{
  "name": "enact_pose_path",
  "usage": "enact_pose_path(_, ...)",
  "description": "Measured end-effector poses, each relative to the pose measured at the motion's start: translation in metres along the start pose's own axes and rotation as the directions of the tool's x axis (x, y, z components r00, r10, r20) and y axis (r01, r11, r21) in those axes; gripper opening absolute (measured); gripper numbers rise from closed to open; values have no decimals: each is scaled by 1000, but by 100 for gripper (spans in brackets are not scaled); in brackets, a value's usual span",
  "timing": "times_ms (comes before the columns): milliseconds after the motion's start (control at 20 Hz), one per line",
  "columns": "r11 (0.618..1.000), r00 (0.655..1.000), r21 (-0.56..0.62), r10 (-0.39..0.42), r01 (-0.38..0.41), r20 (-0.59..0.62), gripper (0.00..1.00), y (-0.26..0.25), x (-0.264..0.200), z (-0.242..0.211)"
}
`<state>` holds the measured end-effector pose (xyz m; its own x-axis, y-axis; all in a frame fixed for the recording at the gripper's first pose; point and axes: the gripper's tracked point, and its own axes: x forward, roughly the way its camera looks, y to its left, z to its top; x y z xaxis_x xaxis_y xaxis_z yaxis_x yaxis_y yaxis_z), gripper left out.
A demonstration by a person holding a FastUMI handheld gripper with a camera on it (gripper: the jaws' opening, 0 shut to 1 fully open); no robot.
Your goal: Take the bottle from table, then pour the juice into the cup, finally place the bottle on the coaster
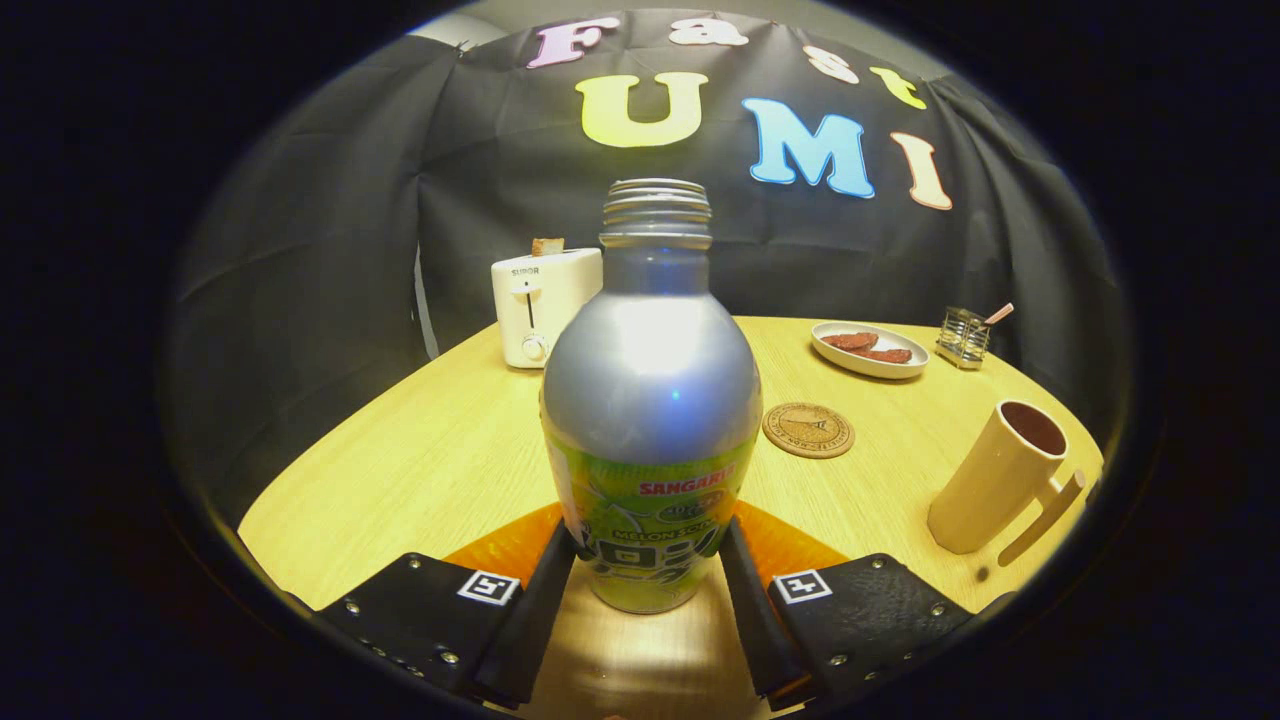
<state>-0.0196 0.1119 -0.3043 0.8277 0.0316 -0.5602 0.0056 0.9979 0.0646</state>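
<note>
Bottle [650,400] stood upright on the desk [450,440], cap off, threaded neck bare, long axis straight up. Sat dead centre between the two fingers of the claw [648,560], lower label band level with the tips. Fingers looked to be touching or very nearly touching the sides; couldn't tell for sure whether both actually pressed, so grip not called. Bottle base looked planted on the desk, so probably not lifted yet.

Key relation for the next bit: cup [1000,480] off to the right of the claw, fairly close, handle facing the claw's side, leaning outward (likely just the fisheye). Dark inside, contents hard to read. So once gripped, guessing a lift, a swing right, then a tip with the neck toward that cup. Open neck means any early tilt risks a spill.

Coaster [808,430] lay flat beyond the bottle and a bit right, between bottle and plate, well apart from the cup. Final drop spot, nothing on it.

Further out: plate [868,350] with a couple of reddish-brown pieces, small holder [964,336] just beside it with a stick poking out. Toaster [540,305] back left behind the bottle, toast sticking up from the slot.
</note>
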Motion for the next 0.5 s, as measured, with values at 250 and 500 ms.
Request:
enact_pose_path(250, 996, 1000, 82, 27, -28, 12, 76, -4, -11, 29)
enact_pose_path(500, 987, 999, 161, 4, -9, 34, 76, -22, -22, 48)
